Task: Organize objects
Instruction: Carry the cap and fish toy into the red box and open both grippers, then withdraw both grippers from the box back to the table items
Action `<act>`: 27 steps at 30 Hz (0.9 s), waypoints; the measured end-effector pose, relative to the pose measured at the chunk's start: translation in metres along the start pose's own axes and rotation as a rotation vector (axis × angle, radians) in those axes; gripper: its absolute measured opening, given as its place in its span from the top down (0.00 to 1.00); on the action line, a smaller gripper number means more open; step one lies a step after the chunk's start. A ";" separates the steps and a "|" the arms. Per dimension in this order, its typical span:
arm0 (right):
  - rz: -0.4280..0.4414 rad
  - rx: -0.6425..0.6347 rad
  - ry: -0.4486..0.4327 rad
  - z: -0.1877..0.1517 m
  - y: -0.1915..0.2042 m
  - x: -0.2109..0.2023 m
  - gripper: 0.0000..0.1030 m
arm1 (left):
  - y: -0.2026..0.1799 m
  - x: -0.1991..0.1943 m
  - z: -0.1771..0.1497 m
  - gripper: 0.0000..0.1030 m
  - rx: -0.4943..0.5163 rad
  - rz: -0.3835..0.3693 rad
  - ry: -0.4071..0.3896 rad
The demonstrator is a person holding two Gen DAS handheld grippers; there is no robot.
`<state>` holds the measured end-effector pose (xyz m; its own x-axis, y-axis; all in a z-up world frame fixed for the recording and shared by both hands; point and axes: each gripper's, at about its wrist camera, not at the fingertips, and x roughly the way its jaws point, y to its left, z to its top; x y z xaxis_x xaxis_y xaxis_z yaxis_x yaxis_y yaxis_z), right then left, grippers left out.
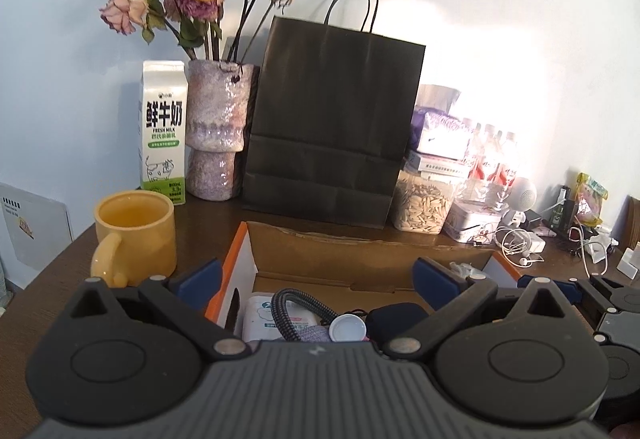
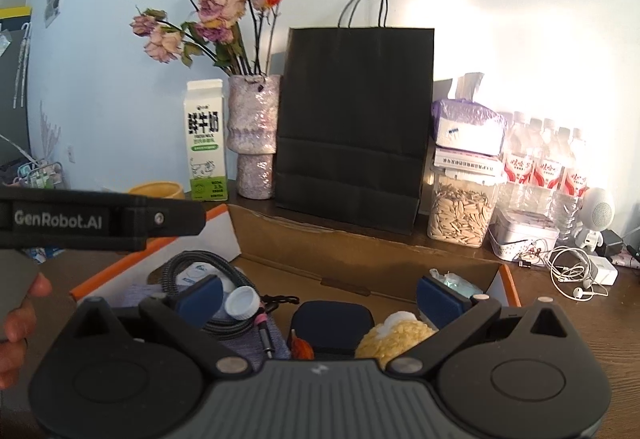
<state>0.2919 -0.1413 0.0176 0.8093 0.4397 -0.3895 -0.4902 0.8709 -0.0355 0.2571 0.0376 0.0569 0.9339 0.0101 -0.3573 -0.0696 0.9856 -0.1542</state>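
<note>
Cardboard box (image 2: 360, 259) rim below both tools (image 1: 316, 275) (image 2: 318, 295) — jaws wide apart, empty.

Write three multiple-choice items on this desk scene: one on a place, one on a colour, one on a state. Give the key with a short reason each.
1. Where does the milk carton stand?
A. Inside the cardboard box
B. Left of the vase, beside it
C. On top of the paper bag

2. What colour is the mug?
A. Yellow
B. Red
C. Green

3. How do the right gripper's fingers stand?
A. Shut on the white cap
B. Shut on the cable
C. Wide apart, holding nothing

Key: B, the carton stands on the table next to the vase, on its left; A, the mug beside the cardboard box is plainly yellow; C, both blue pads stand far apart over the box, and the white cap lies loose below them.
</note>
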 end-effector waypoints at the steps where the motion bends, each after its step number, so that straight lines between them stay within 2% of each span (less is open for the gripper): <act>1: -0.001 -0.001 -0.003 -0.001 0.001 -0.003 0.00 | 0.000 -0.003 -0.001 0.00 0.001 -0.002 -0.003; 19: -0.006 -0.003 0.001 -0.028 0.009 -0.059 0.00 | 0.001 -0.056 -0.027 0.00 0.007 0.000 0.021; 27: -0.001 -0.032 0.042 -0.048 0.017 -0.079 0.00 | 0.010 -0.075 -0.041 0.00 0.025 0.025 0.049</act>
<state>0.2046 -0.1720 0.0031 0.7955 0.4288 -0.4281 -0.5003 0.8635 -0.0646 0.1719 0.0398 0.0443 0.9136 0.0268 -0.4057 -0.0833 0.9890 -0.1223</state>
